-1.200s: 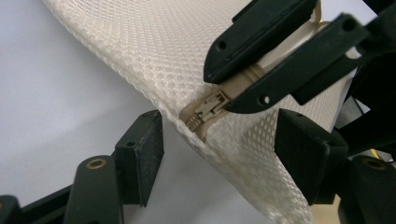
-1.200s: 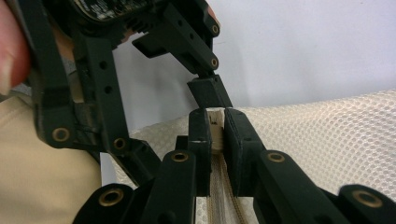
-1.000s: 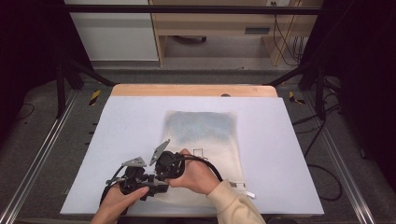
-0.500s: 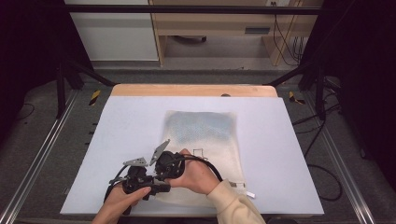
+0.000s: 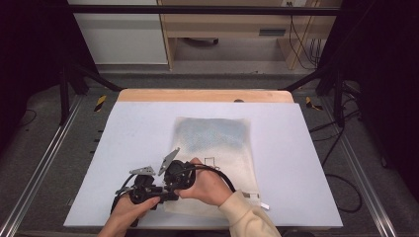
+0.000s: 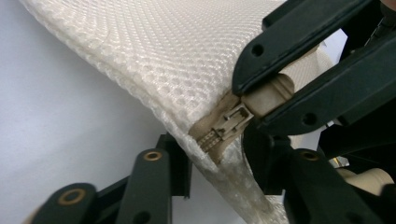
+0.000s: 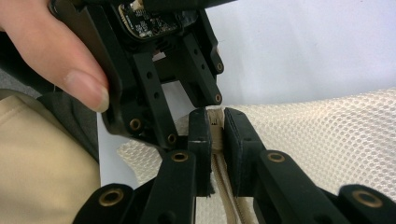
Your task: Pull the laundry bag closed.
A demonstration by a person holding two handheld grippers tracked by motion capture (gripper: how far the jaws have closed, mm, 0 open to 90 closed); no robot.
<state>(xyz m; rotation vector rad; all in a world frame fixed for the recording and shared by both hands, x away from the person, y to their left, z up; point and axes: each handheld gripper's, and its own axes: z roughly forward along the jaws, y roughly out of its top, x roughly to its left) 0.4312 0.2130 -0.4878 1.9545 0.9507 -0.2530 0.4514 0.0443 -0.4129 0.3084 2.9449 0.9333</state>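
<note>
both grippers (image 5: pixel 165 183) at bag zipper (image 6: pixel 226 125)

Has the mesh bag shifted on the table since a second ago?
No. The mesh bag lies where it did, its far edge just as close to the table's wooden strip.

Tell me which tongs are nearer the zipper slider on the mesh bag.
Right. The right tongs are shut on the zipper at the mesh bag corner, right beside the slider. The left tongs straddle the bag edge just below it, jaws just closing, not yet pressing.
</note>
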